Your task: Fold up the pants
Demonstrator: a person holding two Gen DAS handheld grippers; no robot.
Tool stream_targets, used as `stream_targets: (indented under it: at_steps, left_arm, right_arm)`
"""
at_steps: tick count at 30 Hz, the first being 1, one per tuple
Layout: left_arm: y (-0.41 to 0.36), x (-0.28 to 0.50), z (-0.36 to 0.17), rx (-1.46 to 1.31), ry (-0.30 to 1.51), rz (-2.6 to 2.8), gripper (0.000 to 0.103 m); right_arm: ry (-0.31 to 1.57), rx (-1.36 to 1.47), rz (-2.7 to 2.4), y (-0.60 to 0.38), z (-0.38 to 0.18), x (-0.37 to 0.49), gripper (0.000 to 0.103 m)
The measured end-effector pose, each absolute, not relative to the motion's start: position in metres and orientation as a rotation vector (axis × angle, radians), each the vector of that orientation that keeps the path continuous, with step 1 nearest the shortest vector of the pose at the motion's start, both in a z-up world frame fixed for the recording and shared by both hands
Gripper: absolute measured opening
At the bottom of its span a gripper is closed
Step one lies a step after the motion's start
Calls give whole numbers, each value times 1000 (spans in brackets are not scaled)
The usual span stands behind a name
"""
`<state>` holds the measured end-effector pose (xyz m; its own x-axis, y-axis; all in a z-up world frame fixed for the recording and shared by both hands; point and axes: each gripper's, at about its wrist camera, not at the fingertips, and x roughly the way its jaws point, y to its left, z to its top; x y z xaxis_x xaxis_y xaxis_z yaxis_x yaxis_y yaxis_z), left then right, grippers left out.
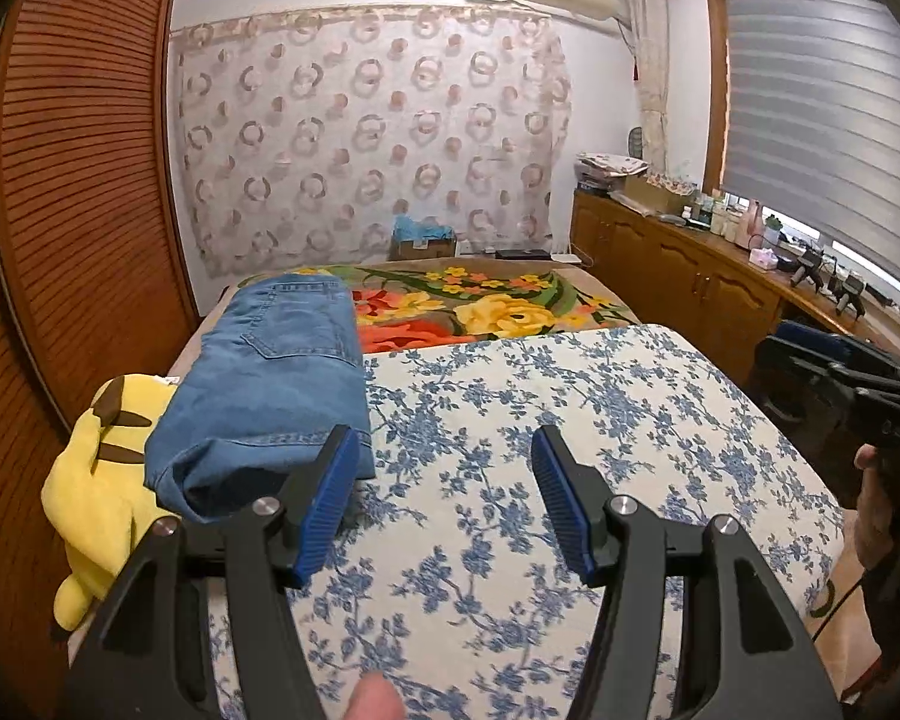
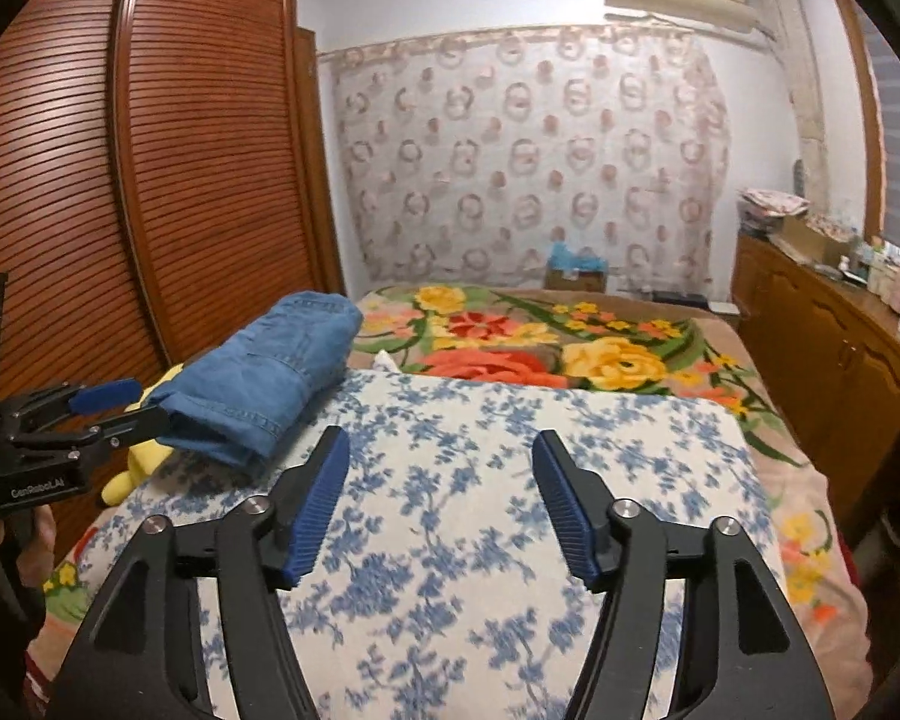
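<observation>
Folded blue jeans (image 1: 270, 384) lie at the left edge of the bed's blue-flowered cover (image 1: 540, 450), against a yellow plush toy (image 1: 99, 480). Both the left hand-held gripper (image 1: 444, 504) and the right hand-held gripper (image 2: 444, 504) hang open and empty above the cover. Risk: any nudge could tip the bundle off the edge.

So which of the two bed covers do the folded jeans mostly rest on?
The folded jeans lie on the blue-and-white flowered cover, along its left edge; the bright flower blanket lies beyond.
</observation>
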<state>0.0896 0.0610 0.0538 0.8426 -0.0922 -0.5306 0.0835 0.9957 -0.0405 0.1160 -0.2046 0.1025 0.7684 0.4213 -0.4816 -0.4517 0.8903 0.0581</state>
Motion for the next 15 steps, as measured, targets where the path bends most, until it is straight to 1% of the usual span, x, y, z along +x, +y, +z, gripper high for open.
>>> stream_targets:
  at_steps: [2, 5, 11, 15]
  left_arm:
    - [53, 85, 55, -21, 561, -92, 59]
    - [44, 78, 59, -46, 548, -119, 59]
    - [23, 64, 78, -9, 498, -103, 59]
    - [20, 54, 89, -12, 474, -97, 60]
  right_arm:
    - [492, -57, 443, -215, 106, 104, 72]
    - [475, -59, 395, -228, 112, 91, 76]
    - [427, -52, 333, -248, 127, 70, 79]
    - [413, -47, 313, -253, 133, 64, 80]
